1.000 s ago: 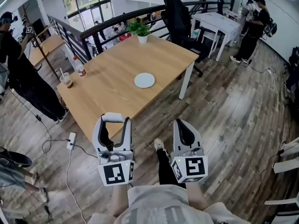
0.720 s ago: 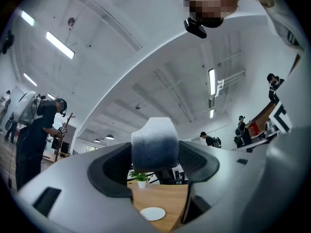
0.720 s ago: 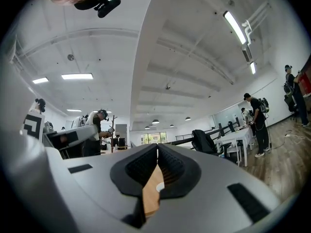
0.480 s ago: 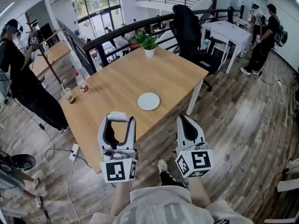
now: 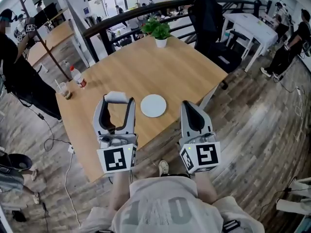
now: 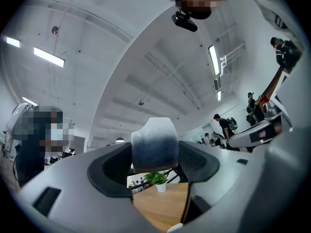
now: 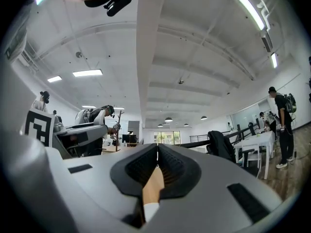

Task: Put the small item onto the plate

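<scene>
The small item (image 6: 154,144), a pale block, perhaps foam, sits clamped between the jaw tips of our left gripper (image 5: 117,102). In the head view it lies over the wooden table (image 5: 160,67), near the white plate (image 5: 153,105) and to its left. Our right gripper (image 5: 188,106) is closed on nothing.

Wood-plank floor (image 5: 257,120), light wooden table (image 5: 141,72) in the middle, potted plant (image 5: 159,30) at its far edge, dark railing (image 5: 126,14) beyond, white table (image 5: 248,23) and black chair (image 5: 214,38) far right, bright windows (image 7: 166,138) far off, strip lights (image 7: 250,8) overhead
</scene>
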Motion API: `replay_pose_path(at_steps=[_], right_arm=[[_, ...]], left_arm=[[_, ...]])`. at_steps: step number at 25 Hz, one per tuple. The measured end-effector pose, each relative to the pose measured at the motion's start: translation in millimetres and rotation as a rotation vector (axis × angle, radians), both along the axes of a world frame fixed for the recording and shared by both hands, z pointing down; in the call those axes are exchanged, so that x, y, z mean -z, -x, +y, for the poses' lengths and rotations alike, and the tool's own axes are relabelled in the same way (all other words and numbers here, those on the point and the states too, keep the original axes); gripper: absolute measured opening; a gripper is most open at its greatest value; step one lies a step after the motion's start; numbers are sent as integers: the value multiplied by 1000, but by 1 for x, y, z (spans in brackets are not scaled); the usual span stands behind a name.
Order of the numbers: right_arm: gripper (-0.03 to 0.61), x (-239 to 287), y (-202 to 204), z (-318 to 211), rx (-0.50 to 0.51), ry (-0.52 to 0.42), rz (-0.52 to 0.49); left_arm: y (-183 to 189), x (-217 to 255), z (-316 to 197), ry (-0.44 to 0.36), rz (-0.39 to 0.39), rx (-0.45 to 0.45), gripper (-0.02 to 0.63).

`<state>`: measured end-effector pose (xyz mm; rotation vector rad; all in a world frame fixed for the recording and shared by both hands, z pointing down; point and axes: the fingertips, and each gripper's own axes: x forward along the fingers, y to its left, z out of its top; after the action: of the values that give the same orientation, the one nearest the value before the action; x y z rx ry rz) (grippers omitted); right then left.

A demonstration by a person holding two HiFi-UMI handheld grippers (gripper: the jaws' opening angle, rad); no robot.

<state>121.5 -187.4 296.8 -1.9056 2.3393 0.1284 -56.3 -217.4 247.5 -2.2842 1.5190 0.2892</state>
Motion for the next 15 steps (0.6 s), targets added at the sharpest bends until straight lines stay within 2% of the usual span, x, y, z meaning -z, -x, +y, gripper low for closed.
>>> replay_pose_path(at_steps=[3,7,11,15], right_arm=[[18,-7,-11,-30,16,20,-10],[18,-22,-16,-64,30,58,24],[18,-36,-15,-84,48,106,-2],[18,-42,-12,-96,59,122,-5]], left_arm=[[-19,-7,-31,26,-46,19,302],[-33,-19,-58,66,-59,13,302],[-34,-33,-71,121,-64,8,302],[-33,-39,-83,136,-85,6,302]])
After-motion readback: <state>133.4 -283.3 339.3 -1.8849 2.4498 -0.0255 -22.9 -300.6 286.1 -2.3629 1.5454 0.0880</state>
